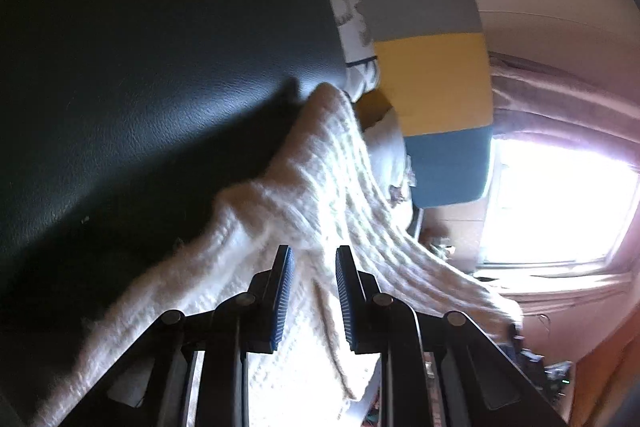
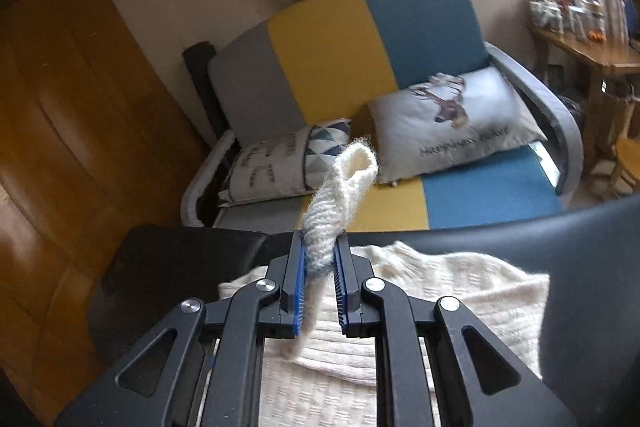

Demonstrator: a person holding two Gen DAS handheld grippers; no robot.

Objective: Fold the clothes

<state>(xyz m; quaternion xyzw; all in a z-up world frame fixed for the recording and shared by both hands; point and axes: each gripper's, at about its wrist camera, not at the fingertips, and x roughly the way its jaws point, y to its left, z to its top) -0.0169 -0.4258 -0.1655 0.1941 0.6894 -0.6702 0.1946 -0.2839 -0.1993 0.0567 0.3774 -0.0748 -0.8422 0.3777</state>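
Observation:
A cream knitted sweater point(image 1: 304, 211) lies spread on a black leather surface point(image 1: 140, 67). In the left wrist view my left gripper point(image 1: 314, 257) hovers just over the sweater with its jaws apart and nothing between them. In the right wrist view my right gripper point(image 2: 320, 251) is shut on a twisted sleeve point(image 2: 340, 195) of the sweater, and the cuff sticks up past the fingertips. The rest of the sweater point(image 2: 420, 299) lies flat below the gripper on the black surface point(image 2: 580, 267).
A grey, yellow and blue sofa point(image 2: 360, 39) with two printed cushions point(image 2: 452, 119) stands just beyond the black surface. A wooden wardrobe point(image 2: 60, 147) is at the left, a wooden table point(image 2: 592, 55) with small items at the right, and a bright window point(image 1: 560, 199).

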